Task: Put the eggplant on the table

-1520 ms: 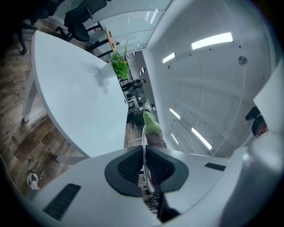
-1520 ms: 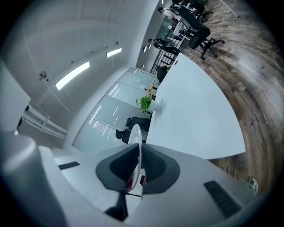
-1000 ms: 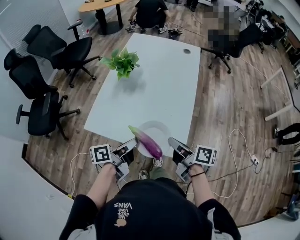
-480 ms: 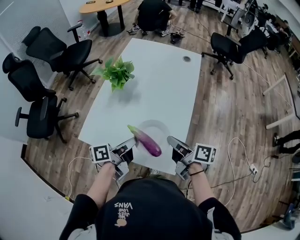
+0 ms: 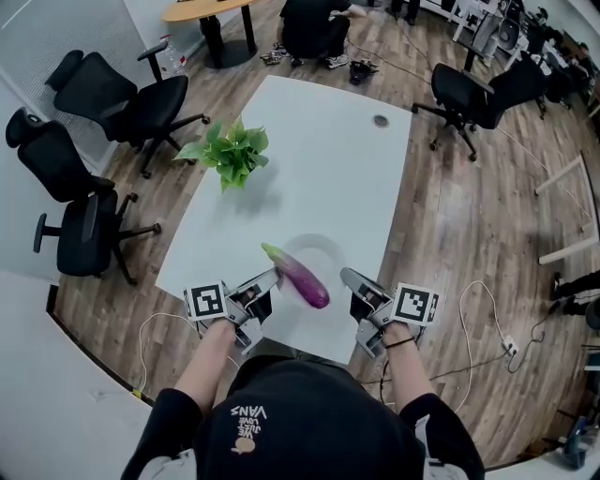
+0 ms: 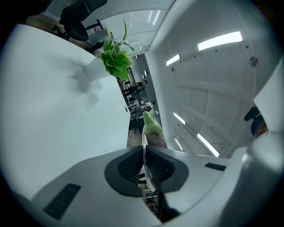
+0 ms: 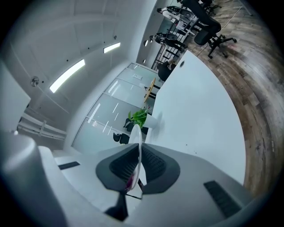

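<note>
A purple eggplant [image 5: 302, 281] with a green stem lies on a white plate [image 5: 315, 249]. The plate hangs over the near end of the white table [image 5: 328, 169]. My left gripper [image 5: 273, 277] is shut on the plate's left rim and my right gripper [image 5: 348, 278] on its right rim. In the left gripper view the thin rim [image 6: 144, 156] sits between the pads [image 6: 131, 165], with the eggplant's green stem [image 6: 151, 125] just beyond. In the right gripper view the plate's edge [image 7: 137, 138] stands pinched between the pads [image 7: 153, 163], and a bit of purple shows low down.
A potted green plant [image 5: 231, 152] stands on the table's left side, and a cable hole [image 5: 380, 120] lies near its far end. Black office chairs [image 5: 86, 217] stand to the left and another [image 5: 469, 92] at the far right. A person [image 5: 314, 26] crouches beyond the table. Cables [image 5: 487, 314] lie on the wooden floor.
Both grippers have carried the plate and eggplant forward, from the table's near edge to over its near end. Their grip is unchanged.
</note>
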A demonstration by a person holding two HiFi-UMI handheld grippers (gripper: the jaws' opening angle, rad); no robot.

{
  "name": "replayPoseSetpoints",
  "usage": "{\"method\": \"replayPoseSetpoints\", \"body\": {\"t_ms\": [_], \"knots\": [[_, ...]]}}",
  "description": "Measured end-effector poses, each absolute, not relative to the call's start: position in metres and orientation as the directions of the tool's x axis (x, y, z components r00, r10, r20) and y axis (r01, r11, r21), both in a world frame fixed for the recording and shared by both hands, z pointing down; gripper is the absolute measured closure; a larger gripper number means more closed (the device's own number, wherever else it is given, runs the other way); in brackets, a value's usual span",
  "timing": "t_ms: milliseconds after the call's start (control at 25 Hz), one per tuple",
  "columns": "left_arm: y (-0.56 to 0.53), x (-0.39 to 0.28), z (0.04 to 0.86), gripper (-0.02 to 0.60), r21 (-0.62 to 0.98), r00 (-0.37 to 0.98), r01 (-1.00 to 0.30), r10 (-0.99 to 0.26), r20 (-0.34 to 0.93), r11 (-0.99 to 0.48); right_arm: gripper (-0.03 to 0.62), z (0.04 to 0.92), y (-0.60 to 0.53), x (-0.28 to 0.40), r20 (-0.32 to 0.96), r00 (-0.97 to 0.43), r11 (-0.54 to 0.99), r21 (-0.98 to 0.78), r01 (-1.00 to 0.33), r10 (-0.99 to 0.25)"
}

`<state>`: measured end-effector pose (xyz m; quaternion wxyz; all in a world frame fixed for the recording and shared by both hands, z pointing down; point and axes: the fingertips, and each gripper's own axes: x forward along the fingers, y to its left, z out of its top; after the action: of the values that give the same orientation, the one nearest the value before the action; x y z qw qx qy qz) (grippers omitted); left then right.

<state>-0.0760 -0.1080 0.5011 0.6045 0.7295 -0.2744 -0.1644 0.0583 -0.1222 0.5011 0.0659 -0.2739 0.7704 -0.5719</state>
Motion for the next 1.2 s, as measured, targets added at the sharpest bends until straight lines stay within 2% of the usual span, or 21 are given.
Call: {"method": "replayPoseSetpoints", "body": {"t_ms": [400, 560, 1000, 1200], "knots": [[-0.158, -0.083, 0.508, 0.557, 0.956, 0.836, -0.24, -0.537, 0.116, -0.168, 0.565, 0.507, -0.162, 0.051, 0.2, -0.813, 0.161, -0.928, -0.336, -0.547], [-0.18, -0.086, 0.512, 0.557, 0.95, 0.844, -0.255, -0.521, 0.126, -0.183, 0.565, 0.512, -0.182, 0.052, 0.232, -0.795, 0.155, -0.914, -0.376, -0.56], [-0.224, -0.095, 0.545, 0.555, 0.947, 0.845, -0.283, -0.505, 0.173, -0.149, 0.565, 0.533, -0.226, 0.037, 0.222, -0.8, 0.155, -0.919, -0.363, -0.557], [-0.242, -0.096, 0.562, 0.557, 0.943, 0.847, -0.302, -0.493, 0.199, -0.138, 0.563, 0.556, -0.242, 0.042, 0.277, -0.782, 0.127, -0.903, -0.411, -0.559]]}}
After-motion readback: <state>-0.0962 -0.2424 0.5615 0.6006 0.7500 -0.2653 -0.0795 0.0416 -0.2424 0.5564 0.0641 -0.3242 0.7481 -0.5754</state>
